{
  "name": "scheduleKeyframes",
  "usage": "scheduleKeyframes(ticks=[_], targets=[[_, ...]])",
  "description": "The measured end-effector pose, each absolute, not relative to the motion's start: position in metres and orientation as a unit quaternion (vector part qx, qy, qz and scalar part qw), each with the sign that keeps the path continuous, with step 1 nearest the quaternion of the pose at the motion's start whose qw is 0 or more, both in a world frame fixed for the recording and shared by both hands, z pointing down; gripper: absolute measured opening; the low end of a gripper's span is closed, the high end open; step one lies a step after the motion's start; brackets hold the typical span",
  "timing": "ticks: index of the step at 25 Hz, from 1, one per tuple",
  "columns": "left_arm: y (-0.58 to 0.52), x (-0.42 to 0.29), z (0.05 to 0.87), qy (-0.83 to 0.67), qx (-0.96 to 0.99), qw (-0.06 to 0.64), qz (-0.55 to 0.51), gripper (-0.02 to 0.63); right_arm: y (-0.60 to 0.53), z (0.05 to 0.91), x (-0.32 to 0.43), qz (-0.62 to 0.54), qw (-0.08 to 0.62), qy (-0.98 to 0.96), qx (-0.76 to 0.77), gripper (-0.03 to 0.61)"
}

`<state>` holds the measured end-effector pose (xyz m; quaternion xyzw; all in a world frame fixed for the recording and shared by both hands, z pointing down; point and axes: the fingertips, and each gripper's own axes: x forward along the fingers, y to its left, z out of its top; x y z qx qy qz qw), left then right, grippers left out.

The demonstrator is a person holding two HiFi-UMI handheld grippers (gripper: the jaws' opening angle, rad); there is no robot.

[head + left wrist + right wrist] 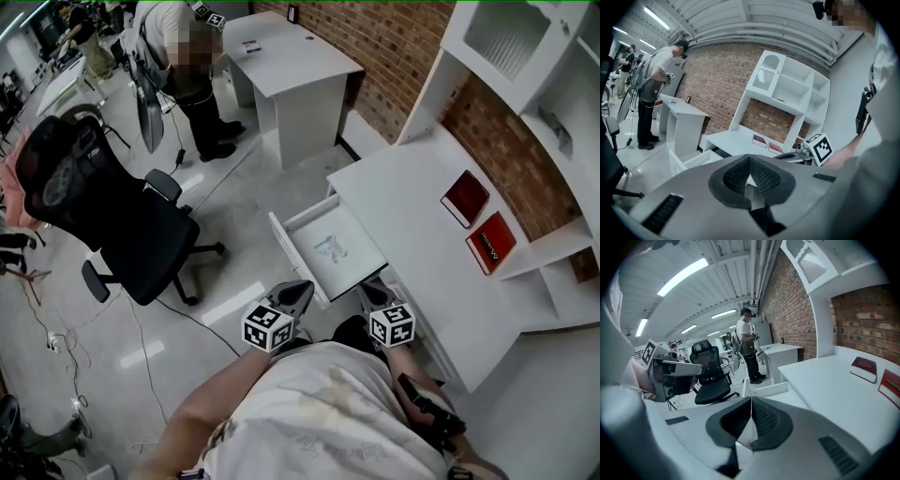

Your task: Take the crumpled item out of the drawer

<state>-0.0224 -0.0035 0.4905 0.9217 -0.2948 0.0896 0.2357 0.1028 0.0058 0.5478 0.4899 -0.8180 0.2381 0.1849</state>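
Note:
The white desk's drawer point(311, 228) stands pulled out, and a small pale crumpled item point(330, 247) lies on its floor. Both grippers hover just short of the drawer's near end, side by side. My left gripper point(301, 288) is by the drawer's front corner and my right gripper point(377, 287) by the desk edge. In the left gripper view the left gripper point(749, 157) is shut with nothing between its tips, and the drawer point(686, 161) shows ahead at the lower left. The right gripper point(751, 400) is shut and empty too, with the drawer point(765, 390) just beyond its tips.
Two red books point(465, 198) point(490, 242) lie on the desk top point(403, 206) under white shelves. A black office chair point(117, 211) stands to the left on the glossy floor. A person point(187, 70) stands beside a small white table point(291, 56) farther back.

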Motion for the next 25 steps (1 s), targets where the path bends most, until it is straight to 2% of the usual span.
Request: scheduleKeyframes(ticks=[25], targets=[[-0.074,-0.025,0.504,-0.330,0.906,0.250,0.089,0.020,-0.077,0.573,0.096,0.250,0.220,-0.833,0.442,0.025]])
